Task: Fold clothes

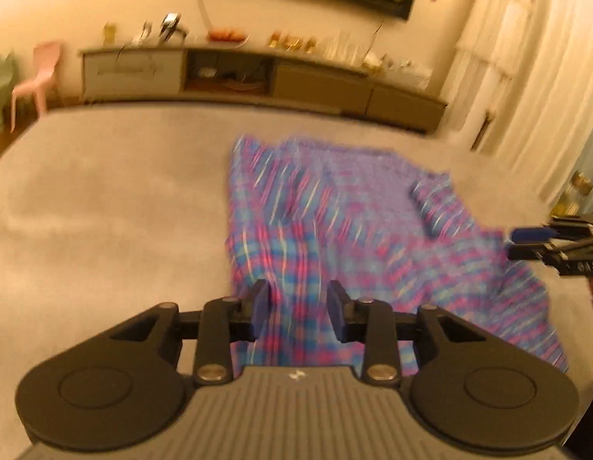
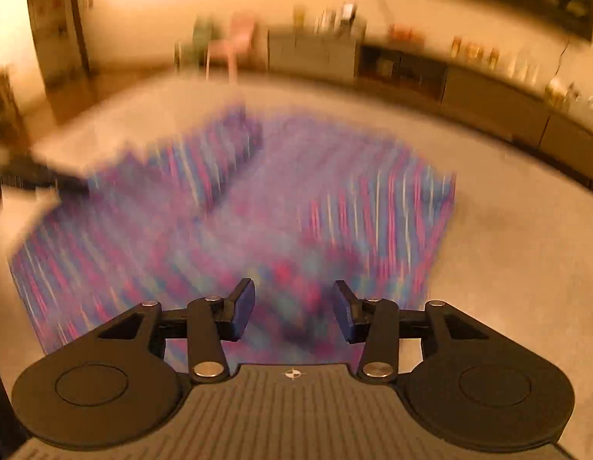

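Two handheld grippers hover over a plaid garment in blue, pink and purple, spread across a grey surface in a warmly lit room. Seen from the left wrist, the left gripper is poised above the garment's near left edge, its blue-padded jaws parted; cloth shows in the gap between them, but motion blur makes it impossible to tell whether the pads press on it. The right gripper reaches in from the right edge of that view, at the garment's right side. From the right wrist, the right gripper stands with jaws apart over the garment's near edge, cloth lying below the gap with nothing visibly clamped. A low sideboard lines the far wall, with a pink chair beside it.
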